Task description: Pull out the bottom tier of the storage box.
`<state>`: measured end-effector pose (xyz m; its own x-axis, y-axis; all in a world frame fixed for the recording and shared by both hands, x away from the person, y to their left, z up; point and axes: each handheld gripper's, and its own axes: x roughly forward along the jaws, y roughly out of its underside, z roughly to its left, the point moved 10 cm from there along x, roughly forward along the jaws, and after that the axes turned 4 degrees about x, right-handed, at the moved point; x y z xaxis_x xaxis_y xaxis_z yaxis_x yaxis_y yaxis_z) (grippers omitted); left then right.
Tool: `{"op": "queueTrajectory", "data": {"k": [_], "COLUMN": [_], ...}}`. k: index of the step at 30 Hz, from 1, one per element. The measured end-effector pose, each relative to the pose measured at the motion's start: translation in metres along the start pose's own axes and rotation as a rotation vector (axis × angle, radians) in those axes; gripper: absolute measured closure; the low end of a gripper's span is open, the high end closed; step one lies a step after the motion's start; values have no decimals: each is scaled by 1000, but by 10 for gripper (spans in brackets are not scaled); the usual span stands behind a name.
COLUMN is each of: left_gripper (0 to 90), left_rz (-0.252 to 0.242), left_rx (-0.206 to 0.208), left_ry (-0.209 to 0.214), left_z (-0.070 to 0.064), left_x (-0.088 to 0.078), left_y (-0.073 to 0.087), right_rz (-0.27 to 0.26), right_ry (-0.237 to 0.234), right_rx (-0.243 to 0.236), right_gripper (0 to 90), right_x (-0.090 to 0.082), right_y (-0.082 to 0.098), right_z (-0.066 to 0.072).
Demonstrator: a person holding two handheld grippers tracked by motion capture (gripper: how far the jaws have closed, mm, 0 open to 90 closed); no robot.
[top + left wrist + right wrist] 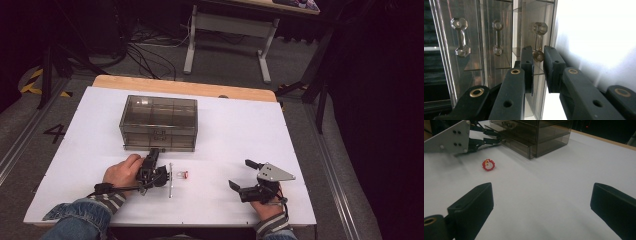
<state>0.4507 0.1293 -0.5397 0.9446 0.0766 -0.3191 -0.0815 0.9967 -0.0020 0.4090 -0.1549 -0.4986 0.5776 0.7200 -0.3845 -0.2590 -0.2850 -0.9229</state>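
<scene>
A smoked see-through drawer cabinet (158, 121) stands on the white table top (235, 125). My left gripper (154, 152) lies rolled on its side at the cabinet's front. In the left gripper view its jaws close on the clear handle (538, 55) of the lowest drawer, the one nearest the table, pinching the handle's lower knob. The handles of two more drawers (460, 37) hang beside it. A small red round charm with a white face (186, 175) (488, 165) lies on the table between the hands. My right gripper (240, 173) (541, 202) rests at the front right, wide open, nothing between its jaws.
The left gripper's grey plate (446, 140) stands on edge just left of the charm. The table's wooden far edge (185, 86) runs behind the cabinet. Beyond it are floor cables and another desk's white legs (227, 30).
</scene>
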Motion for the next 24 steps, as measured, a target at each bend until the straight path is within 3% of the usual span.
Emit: {"op": "queueTrajectory", "data": {"k": [9, 12, 24], "left_gripper": [783, 775, 728], "left_rz": [-2, 1, -62], "left_rx": [-6, -19, -68], "left_ry": [7, 29, 65], "left_z": [1, 1, 10], "left_x": [0, -3, -24], "left_y": [0, 0, -3], "right_rz": [-2, -1, 2], "right_ry": [-1, -1, -2], "right_rx": [0, -2, -4], "right_gripper": [53, 53, 52], "right_x": [0, 0, 0], "right_y": [0, 0, 0], "right_z": [0, 1, 1]}}
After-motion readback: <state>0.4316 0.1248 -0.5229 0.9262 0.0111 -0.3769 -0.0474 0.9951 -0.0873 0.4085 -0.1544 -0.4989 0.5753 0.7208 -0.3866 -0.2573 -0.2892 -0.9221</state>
